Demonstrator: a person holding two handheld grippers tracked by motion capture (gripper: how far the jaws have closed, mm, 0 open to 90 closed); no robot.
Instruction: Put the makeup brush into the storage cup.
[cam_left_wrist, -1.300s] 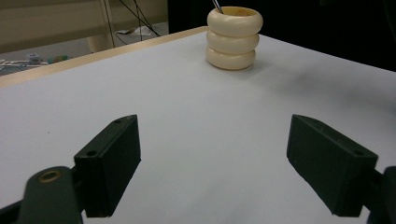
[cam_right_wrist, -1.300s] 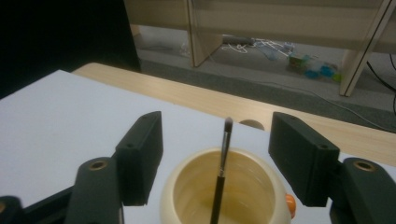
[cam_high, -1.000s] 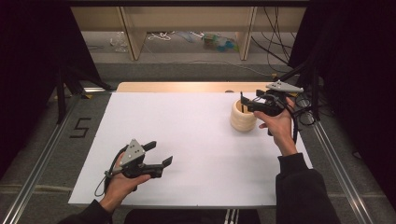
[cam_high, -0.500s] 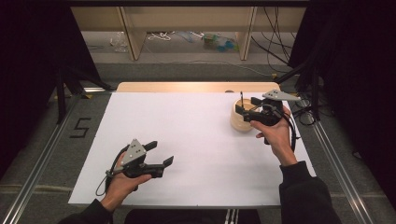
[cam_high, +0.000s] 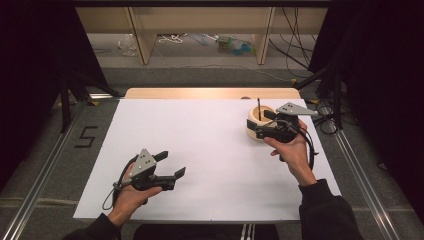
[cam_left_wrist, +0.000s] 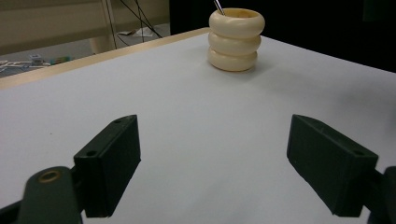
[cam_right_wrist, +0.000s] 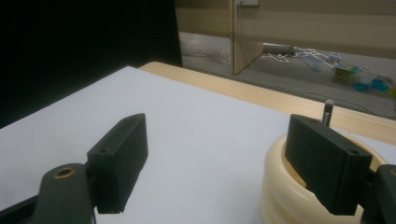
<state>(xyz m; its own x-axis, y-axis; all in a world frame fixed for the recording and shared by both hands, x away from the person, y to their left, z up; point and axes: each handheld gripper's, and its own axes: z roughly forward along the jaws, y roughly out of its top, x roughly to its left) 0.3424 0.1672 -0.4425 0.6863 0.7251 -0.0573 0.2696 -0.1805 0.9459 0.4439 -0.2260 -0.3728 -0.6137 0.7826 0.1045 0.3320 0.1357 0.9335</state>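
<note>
Two hand-held grippers are over a white surface (cam_high: 215, 150), one in each of the person's hands. The right hand-held gripper (cam_high: 256, 129) is at the far right part of the surface, right at a cream ribbed cup (cam_high: 254, 131) made of three stacked rings. Its jaws are apart. In the right gripper view (cam_right_wrist: 215, 163) one jaw sits at the cup's (cam_right_wrist: 285, 196) rim, overlapping the opening, while the other jaw hangs over bare white surface (cam_right_wrist: 187, 135) off to the side; whether the near jaw touches the rim cannot be told. A thin dark stick (cam_high: 259, 108) stands upright in the cup, and its rounded tip (cam_right_wrist: 328, 111) pokes up just behind the jaw.

The left hand-held gripper (cam_high: 171, 164) is held low over the near left part of the surface, well apart from the cup. Its jaws are spread wide with nothing between them. In the left gripper view (cam_left_wrist: 212, 168) the cup (cam_left_wrist: 236, 39) stands upright far ahead, between the lines of the two jaws, with the stick (cam_left_wrist: 218, 6) leaning out of its top.

Beyond the surface's wooden far edge (cam_high: 210, 93) lie a floor with cables (cam_high: 295, 45) and small clutter.
</note>
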